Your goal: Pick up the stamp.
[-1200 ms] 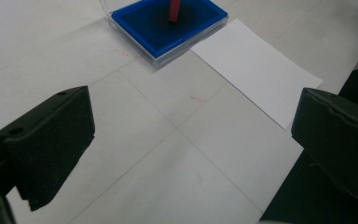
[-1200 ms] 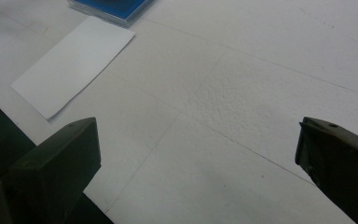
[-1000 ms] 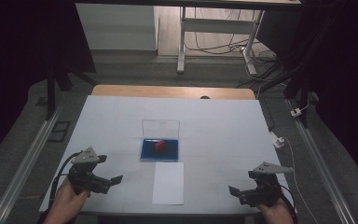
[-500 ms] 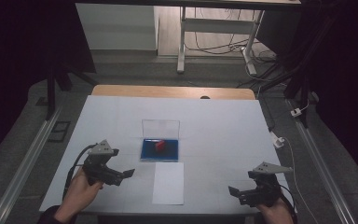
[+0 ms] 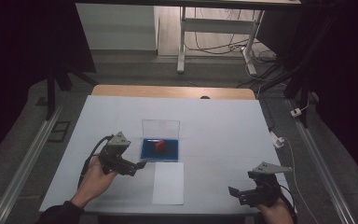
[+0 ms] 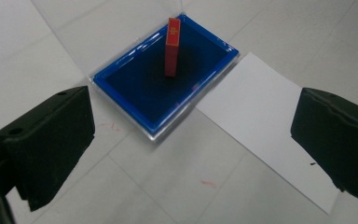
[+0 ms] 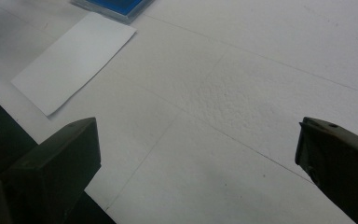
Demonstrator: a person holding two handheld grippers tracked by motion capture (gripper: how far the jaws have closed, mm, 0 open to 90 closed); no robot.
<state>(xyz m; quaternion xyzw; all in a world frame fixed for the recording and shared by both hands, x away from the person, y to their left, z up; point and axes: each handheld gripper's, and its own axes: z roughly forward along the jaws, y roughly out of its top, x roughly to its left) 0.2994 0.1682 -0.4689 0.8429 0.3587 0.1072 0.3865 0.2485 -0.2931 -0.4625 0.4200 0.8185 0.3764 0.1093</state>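
Left tongs (image 5: 137,165), jaws spread wide and empty, hover just beside the near-left corner of a blue tray (image 5: 145,154) at mid-bench, where a small red block (image 6: 172,46) stands upright on end, ahead between the jaws. Right tongs (image 5: 235,193), likewise released, sit well apart near the bench (image 5: 223,130) edge, beyond a white sheet (image 5: 168,183).

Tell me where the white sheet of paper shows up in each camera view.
High view: white sheet of paper lies low centre, just in front of the blue tray.
Left gripper view: right of centre, beside the tray's near corner.
Right gripper view: upper left, running to the tray corner at the top edge.
Shared landmark: the blue tray.
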